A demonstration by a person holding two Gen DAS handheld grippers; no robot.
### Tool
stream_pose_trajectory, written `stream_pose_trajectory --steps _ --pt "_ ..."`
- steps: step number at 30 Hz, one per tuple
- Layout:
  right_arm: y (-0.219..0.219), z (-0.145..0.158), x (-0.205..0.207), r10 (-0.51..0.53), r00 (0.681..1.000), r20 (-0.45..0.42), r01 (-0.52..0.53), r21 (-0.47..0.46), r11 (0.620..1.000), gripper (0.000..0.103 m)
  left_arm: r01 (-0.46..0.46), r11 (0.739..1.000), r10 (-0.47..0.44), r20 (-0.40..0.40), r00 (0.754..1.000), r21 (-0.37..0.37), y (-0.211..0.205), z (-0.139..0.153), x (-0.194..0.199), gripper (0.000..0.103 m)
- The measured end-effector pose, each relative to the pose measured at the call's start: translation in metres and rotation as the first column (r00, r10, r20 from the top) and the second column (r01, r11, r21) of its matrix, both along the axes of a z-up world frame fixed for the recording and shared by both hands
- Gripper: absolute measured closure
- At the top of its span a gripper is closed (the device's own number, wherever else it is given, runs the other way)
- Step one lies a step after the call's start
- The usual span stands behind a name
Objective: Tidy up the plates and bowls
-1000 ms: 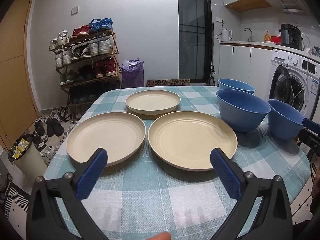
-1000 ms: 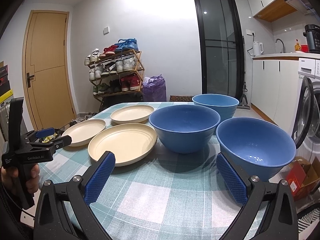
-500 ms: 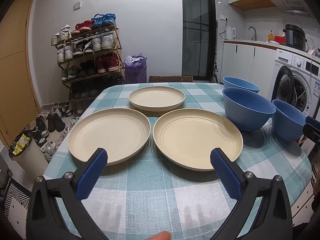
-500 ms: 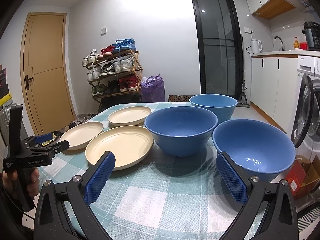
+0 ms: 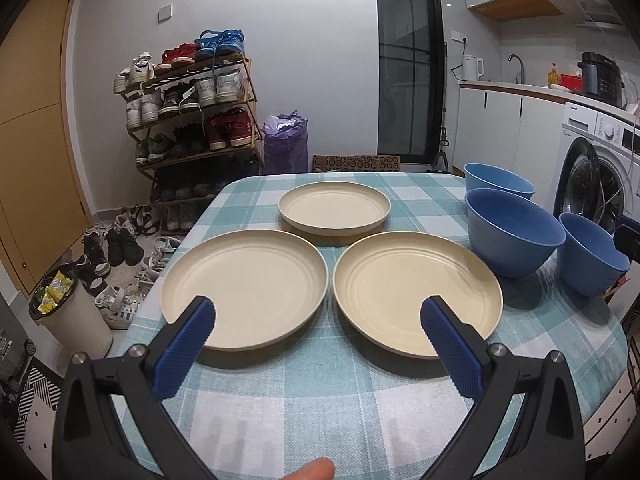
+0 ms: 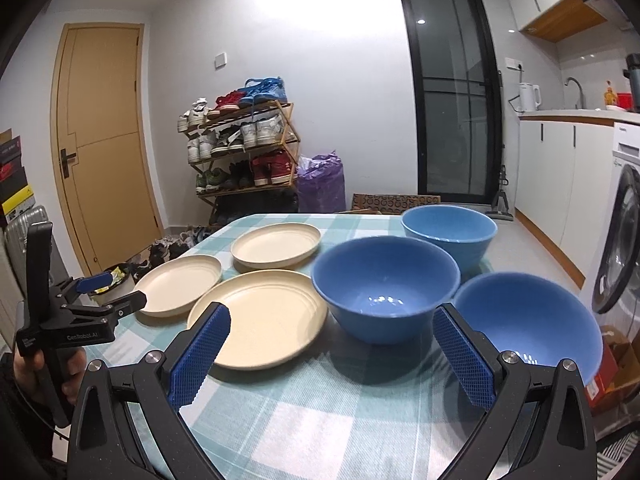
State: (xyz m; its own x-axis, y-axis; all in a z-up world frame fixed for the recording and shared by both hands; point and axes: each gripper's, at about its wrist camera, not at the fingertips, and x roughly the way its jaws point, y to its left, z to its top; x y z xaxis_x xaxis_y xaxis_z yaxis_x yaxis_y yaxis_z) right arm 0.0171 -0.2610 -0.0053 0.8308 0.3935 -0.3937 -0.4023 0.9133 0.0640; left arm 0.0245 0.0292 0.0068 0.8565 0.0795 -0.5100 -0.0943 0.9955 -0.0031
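Ahead of each wide-open, empty tool (image 5: 318, 318) (image 6: 332, 322) lie 3 plates (image 5: 244, 286) and 3 bowls (image 6: 384, 286).

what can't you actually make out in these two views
- Nearest blue bowl, left wrist view: its right side is cut off by the lens edge and the right gripper's tip.
- Farthest blue bowl, right wrist view: its base is hidden behind the middle blue bowl.
- Table: near edge hidden by the right gripper.
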Motion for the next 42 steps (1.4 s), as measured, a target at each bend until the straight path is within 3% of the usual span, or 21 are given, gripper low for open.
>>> stream_pose_trajectory --steps 8,15,25,30,42 --pt "0.01 0.033 0.014 0.03 1.0 0.007 -0.03 0.017 0.999 0.0 -0.03 0.999 0.03 0.004 1.0 -0.019 0.02 0.02 0.01 0.0" --pt "0.031 0.059 0.026 0.067 0.998 0.016 -0.066 -0.052 0.996 0.0 -0.038 0.999 0.038 0.026 0.999 0.001 0.032 0.043 0.024 0.0" --pt "0.059 0.097 0.055 0.1 0.995 0.014 -0.099 -0.076 0.992 0.0 -0.035 0.999 0.035 0.021 0.999 0.002 0.042 0.065 0.049 0.0" --pt "0.073 0.107 0.075 0.133 0.991 -0.014 -0.134 -0.08 0.988 0.0 -0.034 0.998 0.034 0.001 0.999 -0.05 0.054 0.069 0.066 0.0" --pt "0.108 0.111 0.127 0.151 0.985 -0.082 -0.158 -0.09 0.983 0.0 -0.056 0.998 0.055 -0.028 0.998 -0.038 0.07 0.07 0.103 0.0"
